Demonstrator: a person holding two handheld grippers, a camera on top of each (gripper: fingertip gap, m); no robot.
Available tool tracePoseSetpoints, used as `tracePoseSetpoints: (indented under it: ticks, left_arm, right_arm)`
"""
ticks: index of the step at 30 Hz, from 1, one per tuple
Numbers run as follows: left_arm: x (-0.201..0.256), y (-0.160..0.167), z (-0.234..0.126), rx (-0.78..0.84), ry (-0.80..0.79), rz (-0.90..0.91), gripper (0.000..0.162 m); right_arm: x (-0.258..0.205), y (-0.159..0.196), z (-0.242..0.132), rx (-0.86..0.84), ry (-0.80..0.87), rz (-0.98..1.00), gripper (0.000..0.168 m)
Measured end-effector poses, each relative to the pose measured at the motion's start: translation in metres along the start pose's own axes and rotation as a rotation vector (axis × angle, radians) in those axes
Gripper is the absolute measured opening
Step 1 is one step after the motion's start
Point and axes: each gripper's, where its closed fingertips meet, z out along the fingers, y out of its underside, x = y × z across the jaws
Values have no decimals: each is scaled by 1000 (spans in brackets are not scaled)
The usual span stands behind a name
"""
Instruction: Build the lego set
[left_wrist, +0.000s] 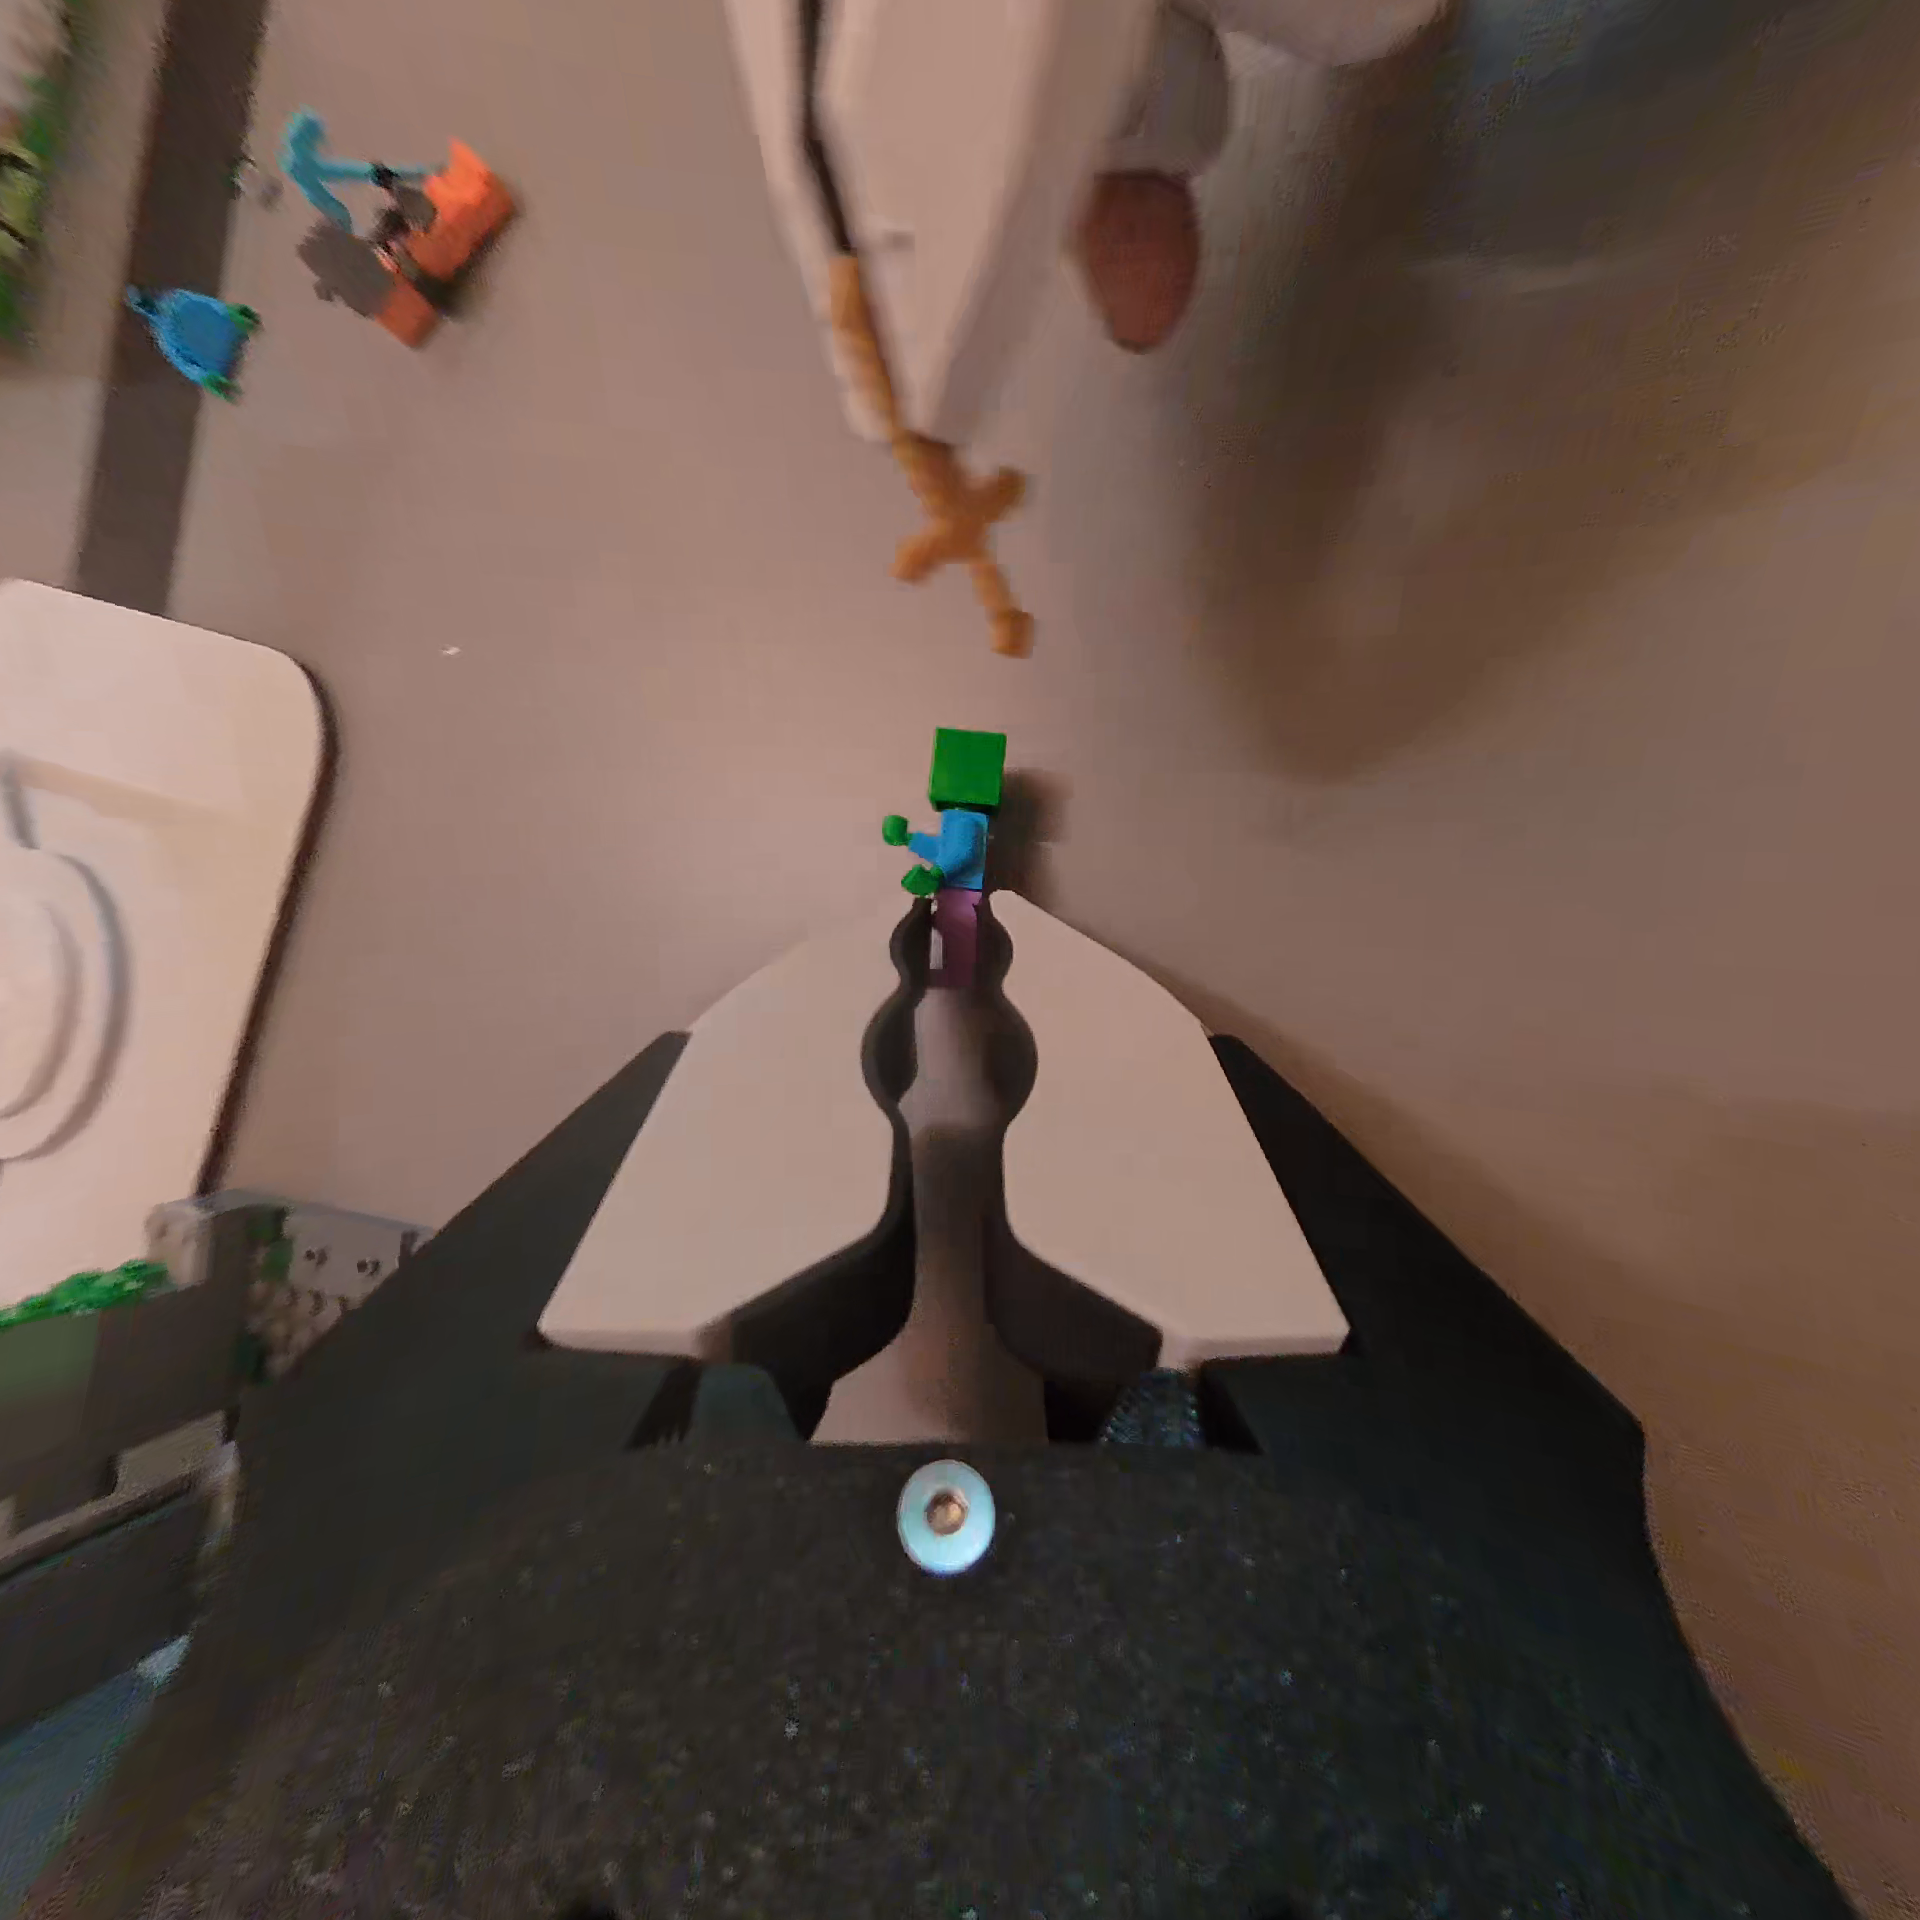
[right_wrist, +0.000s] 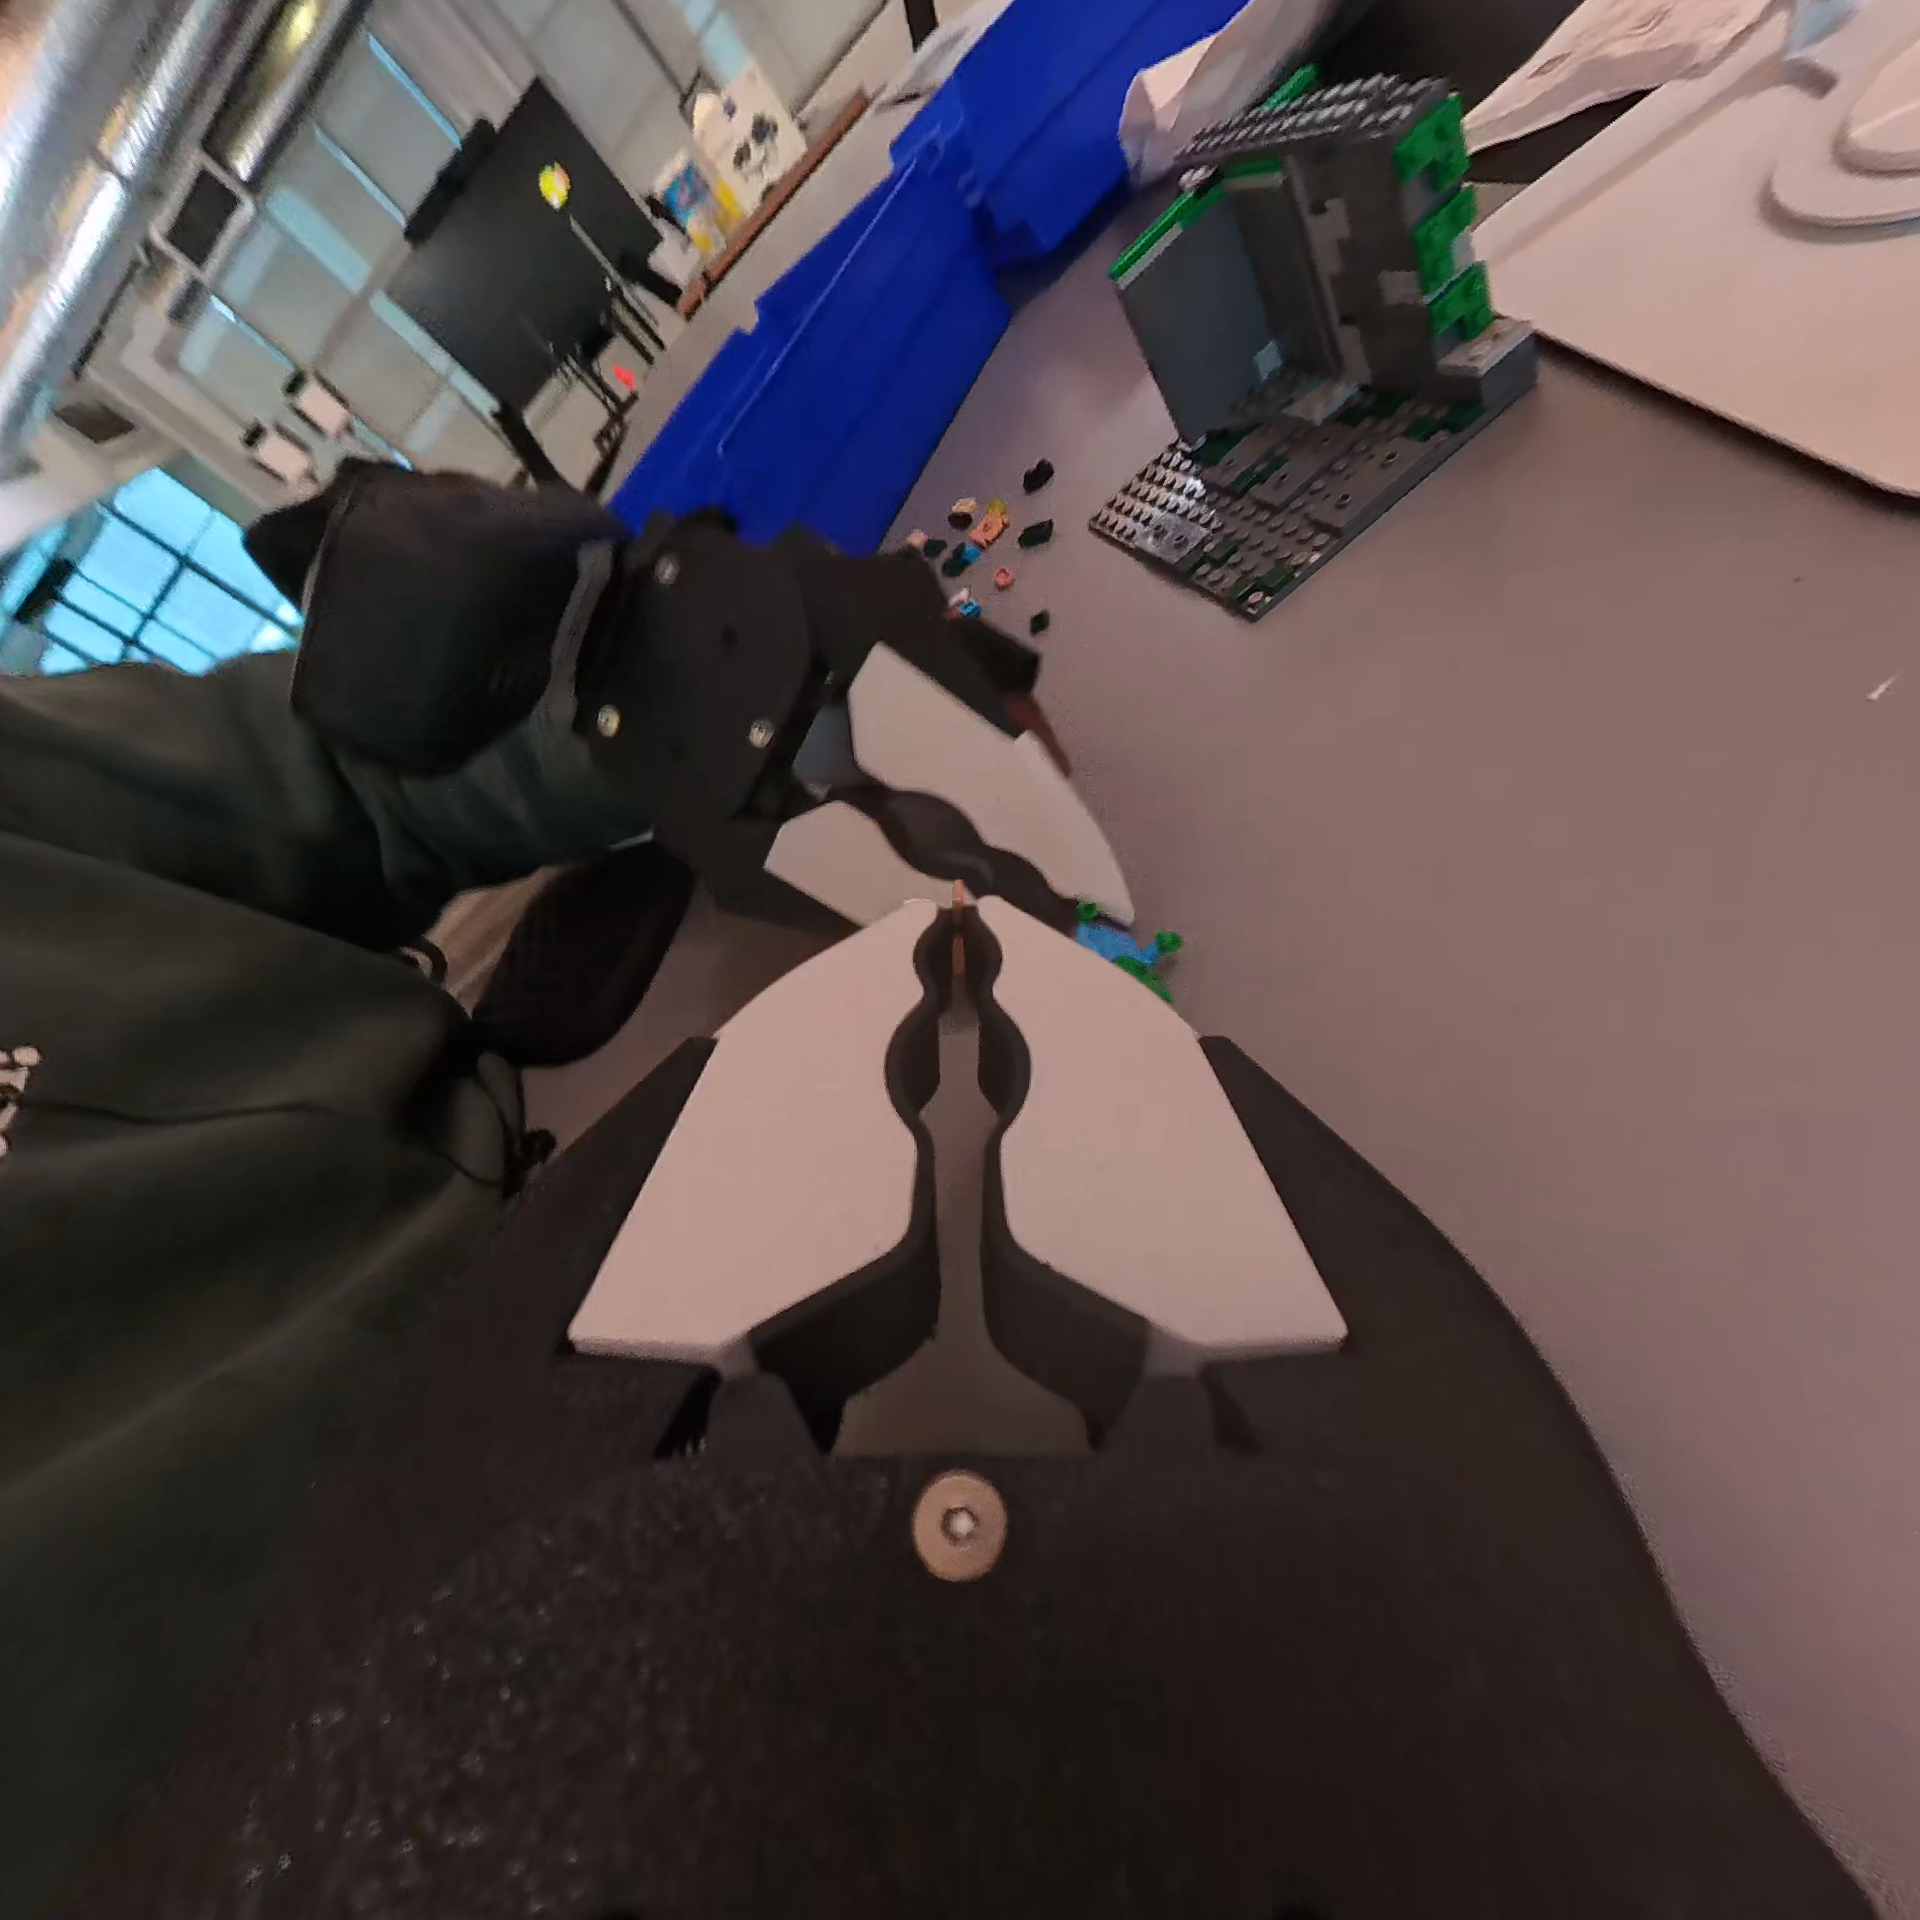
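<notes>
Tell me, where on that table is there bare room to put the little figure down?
The widest bare patch of table lies between the grey-and-green build and the right gripper. It is crowded near the blue bins, where loose pieces lie scattered beside the left gripper.

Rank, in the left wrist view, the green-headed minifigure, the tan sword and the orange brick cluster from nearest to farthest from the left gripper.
1. Green-headed minifigure: gripped by its legs in the left gripper.
2. Tan sword: just beyond, straight ahead.
3. Orange brick cluster: far upper left.

The minifigure (left_wrist: 961, 842) has a green head, blue torso, purple legs; the sword (left_wrist: 961, 540) is tan.
</notes>
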Motion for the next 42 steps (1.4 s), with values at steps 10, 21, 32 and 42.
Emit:
tracePoseSetpoints:
  ticks: [10,21,32,42]
  left_arm:
    - [78,-4,-40,102,240,-134,26]
    - [69,-6,-32,71,316,-412,31]
    - [73,-7,-20,-11,193,-375,18]
    - [69,-9,-26,96,38,-308,17]
  right_arm:
    - [-13,20,11,-48,3,5,1]
    - [-28,32,13,-80,-4,17,1]
    - [-32,43,13,-85,-37,38,1]
    - [-33,44,18,-65,-53,103,1]
